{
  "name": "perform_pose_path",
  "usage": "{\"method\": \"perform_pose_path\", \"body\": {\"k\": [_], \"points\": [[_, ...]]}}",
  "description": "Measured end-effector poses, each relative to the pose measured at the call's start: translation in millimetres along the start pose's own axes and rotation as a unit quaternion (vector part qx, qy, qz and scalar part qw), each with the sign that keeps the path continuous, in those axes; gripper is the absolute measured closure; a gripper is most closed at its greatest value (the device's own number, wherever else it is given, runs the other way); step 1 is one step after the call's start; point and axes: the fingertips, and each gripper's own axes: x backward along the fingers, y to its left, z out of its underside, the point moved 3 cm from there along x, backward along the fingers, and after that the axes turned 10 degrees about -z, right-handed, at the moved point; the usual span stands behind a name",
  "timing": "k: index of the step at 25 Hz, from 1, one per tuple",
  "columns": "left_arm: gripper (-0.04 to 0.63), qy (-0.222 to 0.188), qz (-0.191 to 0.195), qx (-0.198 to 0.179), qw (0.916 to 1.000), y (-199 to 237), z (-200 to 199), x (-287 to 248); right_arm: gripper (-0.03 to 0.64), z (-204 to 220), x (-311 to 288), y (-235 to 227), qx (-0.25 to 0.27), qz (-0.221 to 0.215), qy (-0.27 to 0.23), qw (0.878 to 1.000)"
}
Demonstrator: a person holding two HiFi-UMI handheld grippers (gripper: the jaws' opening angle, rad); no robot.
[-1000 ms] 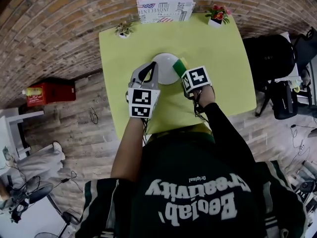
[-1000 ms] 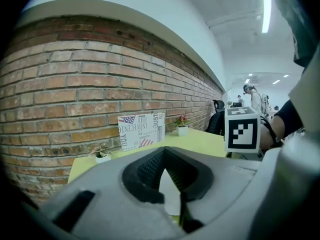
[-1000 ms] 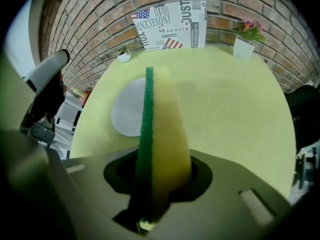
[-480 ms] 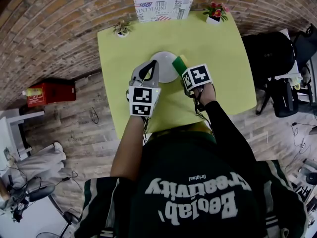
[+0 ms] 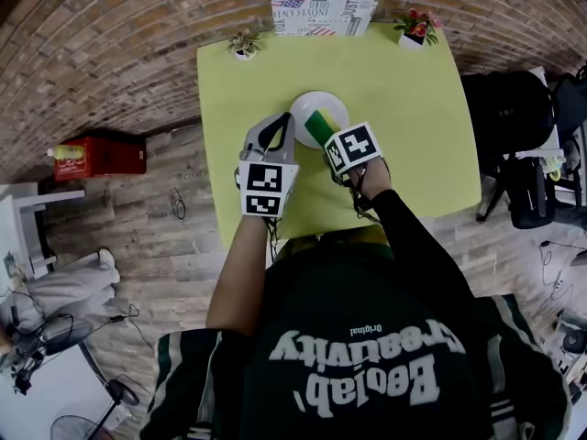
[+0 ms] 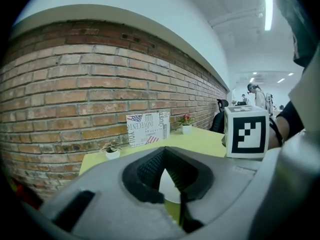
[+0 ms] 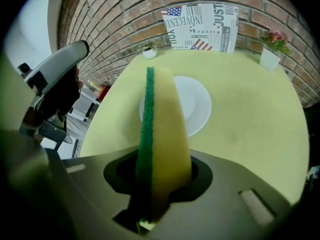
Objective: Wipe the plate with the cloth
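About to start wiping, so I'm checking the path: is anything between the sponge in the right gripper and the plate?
Nothing visible stands in the way. The sponge, clamped in the right gripper, points straight at the white plate with no object between them. The left gripper sits by the plate's left edge, off to the side of that path.

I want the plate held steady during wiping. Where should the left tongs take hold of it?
Grip the plate by its left rim, coming in low from the left with the left tongs. It lies flat, so only the edge offers a lip; that side is nearest those tongs and probably clear of the sponge.
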Motion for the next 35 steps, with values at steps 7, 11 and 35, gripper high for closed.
{"method": "perform_pose_path", "body": {"k": [7,11,35], "points": [[0.591,0.002,-0.020,-0.002,0.9998,19.8,6.7,18.2,0.482,0.2,-21.1,29.5,0.016,-0.017,0.017,1.000],[0.591,0.002,-0.024,-0.001,0.9997,26.8,10.7,25.0,0.482,6.6,-31.6,32.6,0.000,-0.018,0.027,0.999],[0.591,-0.010,0.047,-0.007,0.9988,-18.1,-5.9,-6.9,0.480,36.5,16.0,-33.2,-0.085,0.055,-0.008,0.995]]}}
